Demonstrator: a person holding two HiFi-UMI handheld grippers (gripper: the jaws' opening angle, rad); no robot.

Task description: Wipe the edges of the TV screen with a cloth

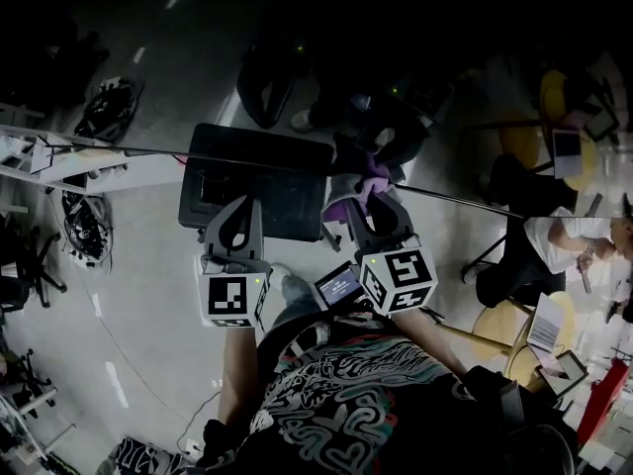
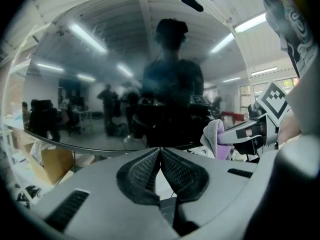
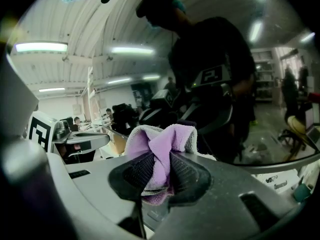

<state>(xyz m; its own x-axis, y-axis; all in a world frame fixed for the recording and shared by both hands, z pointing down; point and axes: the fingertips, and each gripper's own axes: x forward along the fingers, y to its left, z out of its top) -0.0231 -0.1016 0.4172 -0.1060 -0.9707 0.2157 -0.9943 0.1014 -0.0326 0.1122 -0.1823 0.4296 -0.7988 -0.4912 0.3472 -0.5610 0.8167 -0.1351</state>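
Right gripper (image 3: 160,159) clamps a purple cloth (image 3: 162,136) at the thin edge of the TV screen (image 2: 90,84) (bare either side), left gripper (image 2: 160,154) jaws together, empty

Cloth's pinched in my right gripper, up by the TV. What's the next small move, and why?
Probably press the purple cloth onto the edge of the TV screen and slide the right gripper sideways along it. Its jaws are shut on the cloth, which sits right at that edge in the head view. The left gripper is shut, empty and off to the side.
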